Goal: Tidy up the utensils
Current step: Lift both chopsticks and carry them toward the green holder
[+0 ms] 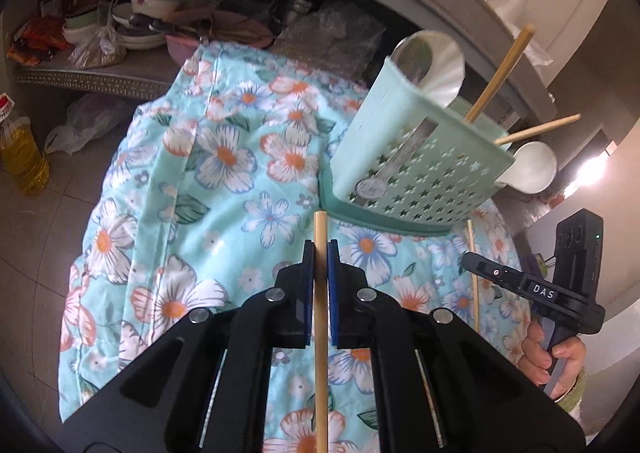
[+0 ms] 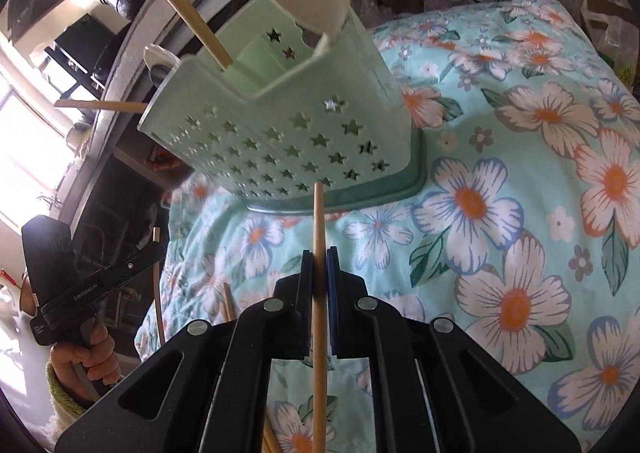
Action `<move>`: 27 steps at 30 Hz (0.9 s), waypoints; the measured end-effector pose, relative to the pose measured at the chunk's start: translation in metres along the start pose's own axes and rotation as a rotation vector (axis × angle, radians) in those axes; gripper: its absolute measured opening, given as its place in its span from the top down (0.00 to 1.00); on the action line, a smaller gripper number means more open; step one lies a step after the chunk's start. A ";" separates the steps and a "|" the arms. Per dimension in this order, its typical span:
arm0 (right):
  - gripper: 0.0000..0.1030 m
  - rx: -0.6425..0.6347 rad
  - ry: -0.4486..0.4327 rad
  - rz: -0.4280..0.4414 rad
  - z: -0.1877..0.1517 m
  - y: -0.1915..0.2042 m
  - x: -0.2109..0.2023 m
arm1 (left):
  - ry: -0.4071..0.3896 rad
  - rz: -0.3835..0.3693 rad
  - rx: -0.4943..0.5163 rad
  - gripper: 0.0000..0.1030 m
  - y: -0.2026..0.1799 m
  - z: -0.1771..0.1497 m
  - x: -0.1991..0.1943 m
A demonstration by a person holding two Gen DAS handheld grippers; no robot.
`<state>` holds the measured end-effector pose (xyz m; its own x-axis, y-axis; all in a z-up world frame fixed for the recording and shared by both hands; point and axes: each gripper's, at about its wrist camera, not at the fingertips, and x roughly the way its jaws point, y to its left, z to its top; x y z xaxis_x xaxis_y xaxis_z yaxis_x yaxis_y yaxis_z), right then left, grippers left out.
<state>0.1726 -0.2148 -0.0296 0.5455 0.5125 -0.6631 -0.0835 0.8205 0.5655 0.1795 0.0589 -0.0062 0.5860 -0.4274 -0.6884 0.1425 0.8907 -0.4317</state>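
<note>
ahead: utensil holder [image 1: 416,157] blocks | left: floral cloth [image 1: 224,157] open

The cloth [image 1: 224,157] is pale turquoise, printed with large white flowers outlined in blue, orange at their centres, and dark green leaves. The utensil holder [image 1: 420,165] is mint green plastic pierced with star-shaped holes, on a darker teal base [image 2: 416,181]. The chopsticks [image 1: 320,293] are light tan wood. Both spoons [image 1: 532,169] in the holder are white. The left gripper [image 1: 320,253] and right gripper [image 2: 319,257] are black, with blue pads on the jaws. A bottle [image 1: 20,161] holds yellow liquid.
</note>
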 end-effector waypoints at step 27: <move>0.93 -0.065 -0.282 0.028 0.004 0.010 -0.108 | -0.344 -0.167 0.211 0.95 -0.113 0.039 -0.133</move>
<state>0.1161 -0.2623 0.0493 0.7519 0.4524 -0.4796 -0.1508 0.8261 0.5429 0.1167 0.0210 0.1572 0.7680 -0.5233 -0.3692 0.3966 0.8413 -0.3674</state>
